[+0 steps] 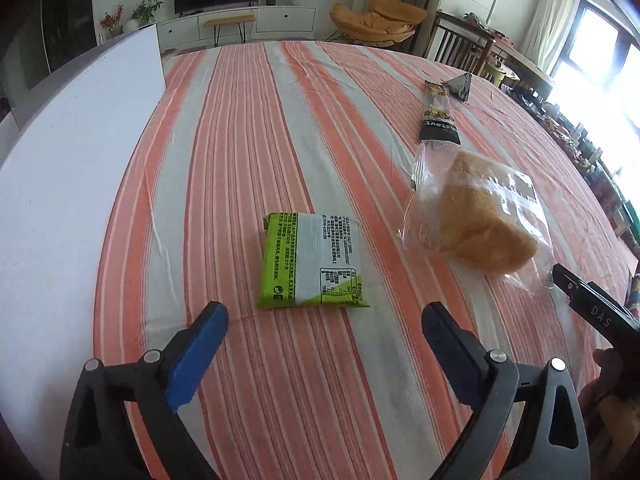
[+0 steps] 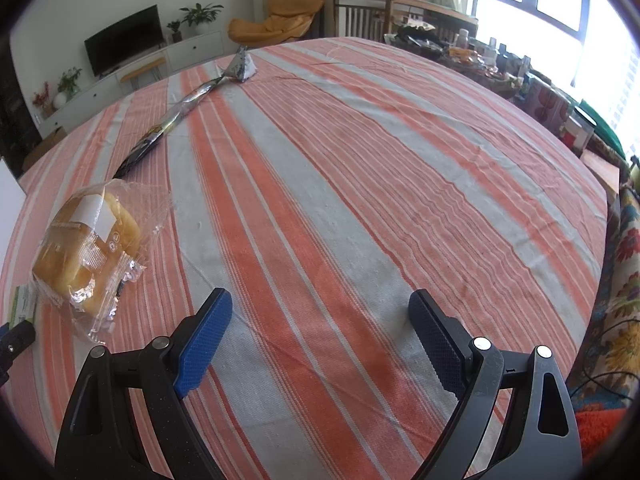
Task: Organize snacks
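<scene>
Lying flat just ahead of the left gripper (image 1: 324, 316), whose jaws stand wide apart, the green snack packet (image 1: 310, 260) looks light and soft; grip its side edges. Right of it, the bagged bread (image 1: 480, 224) is squashy and its film slippery. The right gripper (image 2: 320, 312) is spread wide and holds nothing.

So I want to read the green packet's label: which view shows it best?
The left wrist view: the green packet lies whole and centred, its print facing the camera. The right wrist view catches only a sliver at the left edge, behind the bread.
</scene>
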A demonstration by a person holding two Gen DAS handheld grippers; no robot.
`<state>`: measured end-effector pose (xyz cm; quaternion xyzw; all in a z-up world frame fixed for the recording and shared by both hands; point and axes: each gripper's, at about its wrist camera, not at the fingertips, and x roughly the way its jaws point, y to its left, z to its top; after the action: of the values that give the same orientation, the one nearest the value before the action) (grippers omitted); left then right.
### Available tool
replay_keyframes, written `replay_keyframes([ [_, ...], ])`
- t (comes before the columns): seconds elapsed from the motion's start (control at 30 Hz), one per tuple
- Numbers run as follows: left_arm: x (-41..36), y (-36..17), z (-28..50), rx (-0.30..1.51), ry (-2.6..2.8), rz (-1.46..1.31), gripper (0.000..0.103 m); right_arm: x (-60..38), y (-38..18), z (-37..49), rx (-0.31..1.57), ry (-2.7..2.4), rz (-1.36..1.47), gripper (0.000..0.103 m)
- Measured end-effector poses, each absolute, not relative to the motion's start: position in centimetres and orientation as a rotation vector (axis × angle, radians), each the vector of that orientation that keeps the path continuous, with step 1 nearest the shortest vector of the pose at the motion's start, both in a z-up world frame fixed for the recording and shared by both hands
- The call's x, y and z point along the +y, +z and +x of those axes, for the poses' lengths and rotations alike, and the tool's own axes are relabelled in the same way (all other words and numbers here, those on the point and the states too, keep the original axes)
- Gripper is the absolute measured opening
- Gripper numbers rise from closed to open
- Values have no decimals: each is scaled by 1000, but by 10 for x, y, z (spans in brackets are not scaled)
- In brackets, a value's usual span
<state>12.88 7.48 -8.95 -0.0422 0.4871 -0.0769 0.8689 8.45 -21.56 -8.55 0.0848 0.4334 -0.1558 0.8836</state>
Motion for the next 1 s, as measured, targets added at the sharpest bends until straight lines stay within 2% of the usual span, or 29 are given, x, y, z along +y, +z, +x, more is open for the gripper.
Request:
replay_keyframes([
  [0.3,76,-89,110,1009,-196,-63,98,-216,-85,83,902,-328,176,93],
  [0.47,79,-86,138,1038,-162,-129,98,-216,-85,84,902,-329,176,93],
  [0.63,68,-91,169,1069,-92,-37,98,-216,-85,84,902,-328,176,93],
  [0.73,60,-97,173,1035,-87,49,103,-216,-85,83,902,-328,176,93],
  [1.0,65,-98,167,959,-92,42,103,-216,-85,84,903,-327,176,93],
])
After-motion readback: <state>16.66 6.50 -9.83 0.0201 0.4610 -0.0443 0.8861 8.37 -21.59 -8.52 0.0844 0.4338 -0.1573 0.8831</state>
